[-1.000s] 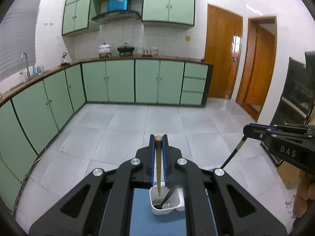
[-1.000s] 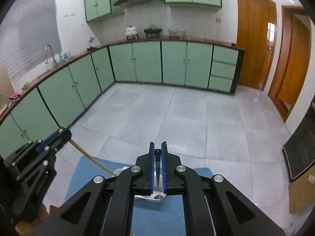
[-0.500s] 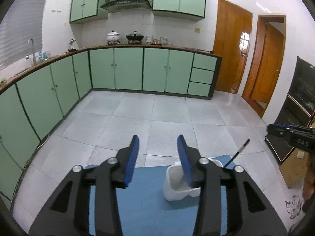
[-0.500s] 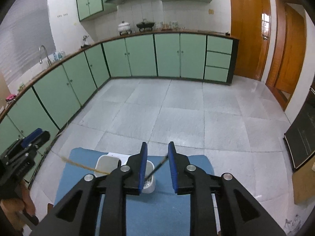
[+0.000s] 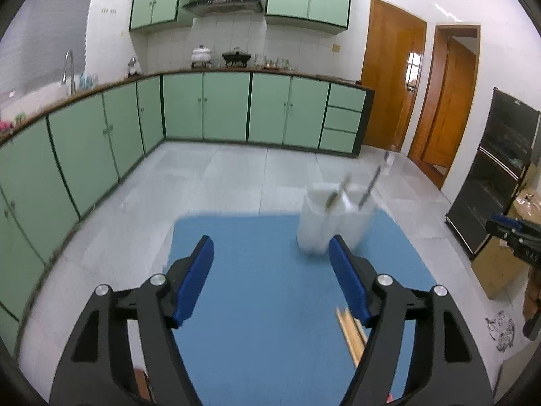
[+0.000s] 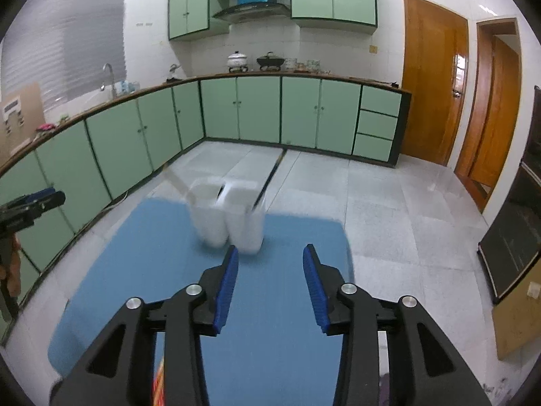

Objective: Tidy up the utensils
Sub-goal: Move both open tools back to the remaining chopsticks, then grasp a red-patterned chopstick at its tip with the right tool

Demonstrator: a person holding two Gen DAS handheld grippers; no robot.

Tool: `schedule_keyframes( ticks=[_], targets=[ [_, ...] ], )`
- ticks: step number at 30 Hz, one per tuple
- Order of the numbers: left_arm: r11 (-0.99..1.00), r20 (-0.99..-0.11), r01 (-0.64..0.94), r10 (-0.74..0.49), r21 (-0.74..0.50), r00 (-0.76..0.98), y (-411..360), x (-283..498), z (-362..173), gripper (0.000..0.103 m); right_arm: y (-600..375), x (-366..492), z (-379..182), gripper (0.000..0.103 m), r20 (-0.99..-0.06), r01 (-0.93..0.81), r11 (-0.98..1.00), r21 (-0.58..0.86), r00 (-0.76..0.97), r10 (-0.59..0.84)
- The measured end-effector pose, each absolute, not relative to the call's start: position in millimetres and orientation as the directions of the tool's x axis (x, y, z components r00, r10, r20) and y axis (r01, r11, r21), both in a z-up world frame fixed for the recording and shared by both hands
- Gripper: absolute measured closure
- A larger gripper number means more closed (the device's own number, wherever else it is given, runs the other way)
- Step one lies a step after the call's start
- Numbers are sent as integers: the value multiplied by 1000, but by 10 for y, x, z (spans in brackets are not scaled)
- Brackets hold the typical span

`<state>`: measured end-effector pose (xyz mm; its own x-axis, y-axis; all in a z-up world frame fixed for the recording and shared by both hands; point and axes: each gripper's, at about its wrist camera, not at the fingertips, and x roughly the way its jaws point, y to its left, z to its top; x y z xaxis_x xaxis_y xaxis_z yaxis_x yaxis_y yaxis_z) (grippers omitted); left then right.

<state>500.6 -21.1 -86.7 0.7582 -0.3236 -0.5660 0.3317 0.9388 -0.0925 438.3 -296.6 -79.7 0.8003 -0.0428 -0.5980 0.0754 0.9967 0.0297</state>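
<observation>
A white two-compartment utensil holder (image 5: 333, 226) (image 6: 231, 218) stands blurred at the far side of the blue mat (image 5: 263, 304) (image 6: 142, 257). A dark-handled utensil (image 6: 268, 182) and a pale wooden one (image 6: 177, 182) lean out of it. My left gripper (image 5: 272, 270) is back from the holder, its jaws opening, with nothing between them. Wooden chopsticks (image 5: 351, 333) lie on the mat by its right finger. My right gripper (image 6: 270, 280) is also behind the holder, jaws opening and empty. Each gripper shows at the edge of the other view: the right (image 5: 507, 230), the left (image 6: 50, 198).
Green base cabinets (image 5: 219, 108) run along the left and far walls past a tiled floor (image 6: 389, 209). A black oven cabinet (image 5: 497, 176) and a cardboard box (image 5: 493, 270) stand at the right. A small orange item (image 6: 157, 382) lies at the mat's near edge.
Both grippers let go of the utensils they held over the holder, opened wide, and pulled back and down. The utensils now stand in the holder, and the chopsticks have come into view.
</observation>
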Motion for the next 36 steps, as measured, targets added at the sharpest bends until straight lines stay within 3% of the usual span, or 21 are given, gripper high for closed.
schedule_keyframes(
  ticks=[11,16,36],
  targets=[
    [945,-631,318,-296,-81,717,36,3777,-2122,30,-2481,3223,-2149,62,-676,47,996,80,736,20],
    [939,-659,330,-309,-97,686,-43,3486,-2451,30,-2087,2967,-2550,62,-703,-24,1000,13,711,26],
    [922,-717,360,-348,-145,604,-239,3313,-2882,30,-1674,3210,-2791,63,-688,-124,992,-18,722,78]
  ],
)
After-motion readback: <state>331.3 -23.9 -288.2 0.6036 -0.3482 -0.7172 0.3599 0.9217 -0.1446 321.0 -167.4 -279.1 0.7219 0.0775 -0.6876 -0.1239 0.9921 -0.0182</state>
